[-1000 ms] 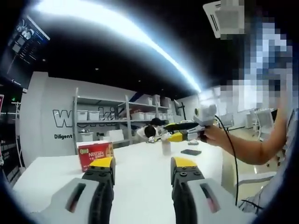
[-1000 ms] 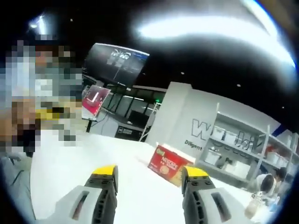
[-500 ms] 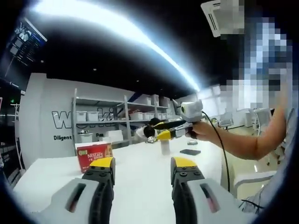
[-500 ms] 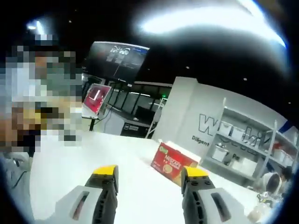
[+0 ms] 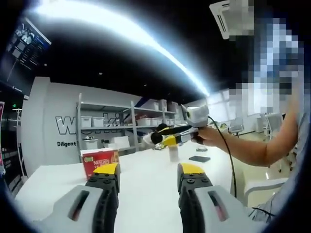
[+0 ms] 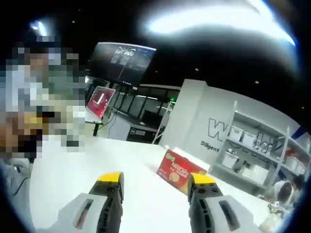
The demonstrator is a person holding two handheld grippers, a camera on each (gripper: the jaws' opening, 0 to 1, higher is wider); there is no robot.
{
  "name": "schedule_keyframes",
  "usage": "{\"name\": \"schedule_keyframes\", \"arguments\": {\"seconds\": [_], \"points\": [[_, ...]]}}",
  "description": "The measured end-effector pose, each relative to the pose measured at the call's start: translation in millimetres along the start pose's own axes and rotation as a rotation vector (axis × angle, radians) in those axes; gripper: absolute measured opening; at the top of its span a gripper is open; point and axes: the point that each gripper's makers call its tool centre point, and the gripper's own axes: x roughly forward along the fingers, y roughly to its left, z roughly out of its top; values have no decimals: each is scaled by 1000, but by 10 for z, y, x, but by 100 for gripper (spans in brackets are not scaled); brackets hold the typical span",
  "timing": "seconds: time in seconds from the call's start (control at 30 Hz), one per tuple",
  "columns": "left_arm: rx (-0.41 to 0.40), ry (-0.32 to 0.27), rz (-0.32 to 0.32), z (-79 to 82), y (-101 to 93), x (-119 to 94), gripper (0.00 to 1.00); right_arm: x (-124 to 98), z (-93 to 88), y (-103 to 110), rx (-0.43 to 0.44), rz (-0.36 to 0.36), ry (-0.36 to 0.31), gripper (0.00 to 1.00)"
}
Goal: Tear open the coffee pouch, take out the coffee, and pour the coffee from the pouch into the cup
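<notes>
A red Nescafé coffee box (image 5: 99, 161) stands on the white table (image 5: 146, 179), left of centre, and it appears again in the right gripper view (image 6: 179, 169), just beyond the jaws. A pale cup (image 5: 173, 153) stands farther back on the table. My left gripper (image 5: 149, 170) is open above the table with nothing between its yellow-tipped jaws. A hand holds my right gripper (image 5: 163, 139) in the air just above the cup. In its own view, the right gripper (image 6: 155, 179) is open and holds nothing. No pouch is visible.
A flat dark object (image 5: 199, 158) lies on the table right of the cup. Grey shelving with white bins (image 5: 107, 124) lines the far wall. The person's forearm (image 5: 252, 153) reaches in from the right. A red sign (image 6: 98, 102) and a dark screen (image 6: 124, 60) stand beyond the table.
The right gripper has moved left across the left gripper view, to just above the cup. The right gripper view has swung slightly. Both grippers stay open.
</notes>
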Motion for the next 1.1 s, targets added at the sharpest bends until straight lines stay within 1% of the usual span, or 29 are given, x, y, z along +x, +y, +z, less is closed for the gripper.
{"name": "schedule_keyframes", "arguments": {"seconds": [0.2,0.37,0.53,0.7,1.1], "points": [[0,-3,3,7,11,8,49,37,-1,-31,-4,0,2,52],[0,6,5,-29,26,13,49,65,0,-65,-9,-4,2,51],[-3,9,12,-43,52,13,49,110,-21,-74,-17,7,16,51],[-2,12,10,-54,47,24,49,162,-2,-96,-38,7,28,51],[-4,20,7,-96,37,46,49,368,51,-159,-86,26,53,51]]}}
